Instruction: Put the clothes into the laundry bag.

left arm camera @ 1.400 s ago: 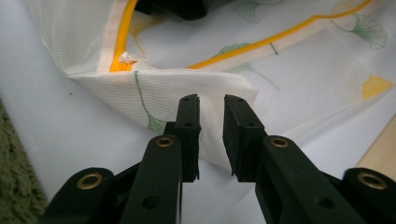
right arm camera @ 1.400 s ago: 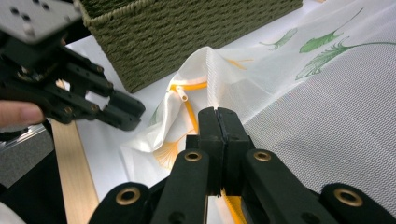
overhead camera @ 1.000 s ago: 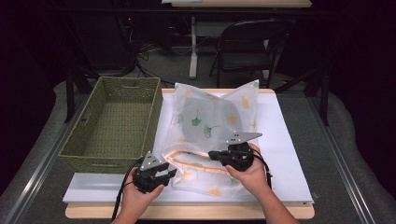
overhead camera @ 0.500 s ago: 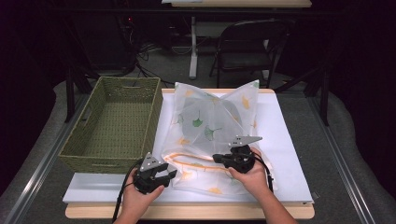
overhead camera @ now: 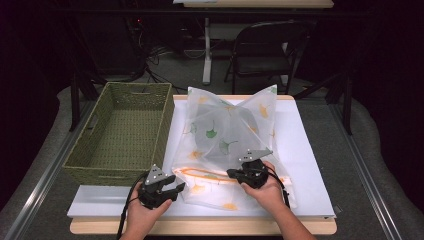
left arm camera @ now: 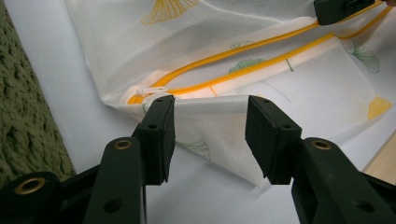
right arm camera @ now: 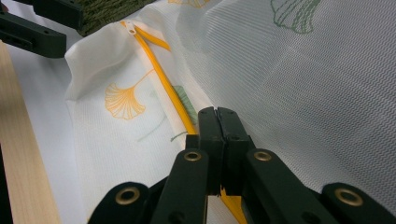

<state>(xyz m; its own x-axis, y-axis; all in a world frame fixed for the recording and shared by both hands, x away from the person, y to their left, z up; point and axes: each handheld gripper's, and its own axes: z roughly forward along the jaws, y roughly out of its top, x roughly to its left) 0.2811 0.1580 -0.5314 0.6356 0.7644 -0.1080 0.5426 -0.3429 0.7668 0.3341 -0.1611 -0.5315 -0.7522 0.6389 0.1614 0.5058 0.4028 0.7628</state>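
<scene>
High view: a white mesh laundry bag (overhead camera: 227, 145) printed with ginkgo leaves is seen spread on the white table mat (overhead camera: 310, 150), just beside a woven green basket (overhead camera: 120, 132) that stands on the left. The bag's far corners are puffed upward, while its near edge, with an orange zipper (overhead camera: 215, 176), lies flat.

The right gripper (overhead camera: 248, 172) is pressed down on the zipper line; in the right gripper view its jaws are seen clamped together on the orange zipper (right arm camera: 180, 114) and the mesh beside it. The left gripper (overhead camera: 167, 189) is held at the bag's near left corner; in the left gripper view its jaws are spread apart, with a fold of mesh (left arm camera: 212, 128) between them but not pinched. The white zipper pull (left arm camera: 150, 90) lies just beyond the left jaw.

A slip is judged likely if the left jaws are closed on loose mesh alone rather than on the pull: the fabric would be bunched and the zipper left unmoved. The thin mesh could also be snagged or dragged off the mat if the clamped side is pulled hard.

Whether anything is inside the bag cannot be made out through the mesh. How far the zipper is open is hard to judge, since part of it is covered by the right hand (overhead camera: 265, 192).
</scene>
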